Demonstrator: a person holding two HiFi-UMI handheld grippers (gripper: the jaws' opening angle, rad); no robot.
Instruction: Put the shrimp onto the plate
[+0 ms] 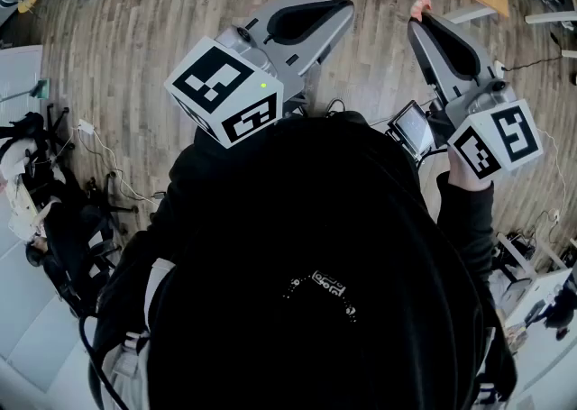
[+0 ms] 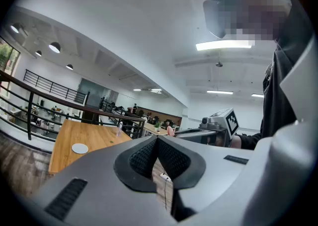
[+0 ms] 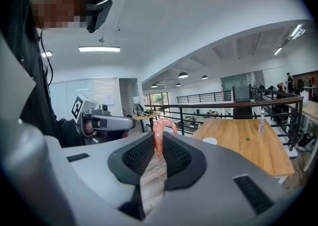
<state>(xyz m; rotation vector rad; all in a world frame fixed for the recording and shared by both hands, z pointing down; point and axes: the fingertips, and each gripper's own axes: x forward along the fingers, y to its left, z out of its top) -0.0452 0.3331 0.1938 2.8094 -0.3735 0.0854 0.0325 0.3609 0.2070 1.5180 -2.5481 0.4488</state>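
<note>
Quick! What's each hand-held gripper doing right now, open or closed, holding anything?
Left hand-held gripper: closed, nothing in it.
Right hand-held gripper: closed on the shrimp.

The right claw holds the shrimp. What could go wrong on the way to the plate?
The right claw pinches the shrimp only at its very tips, so it may slip and fall to the wooden floor. The plate lies far off on the table, so the long carry adds chances of a drop.
</note>
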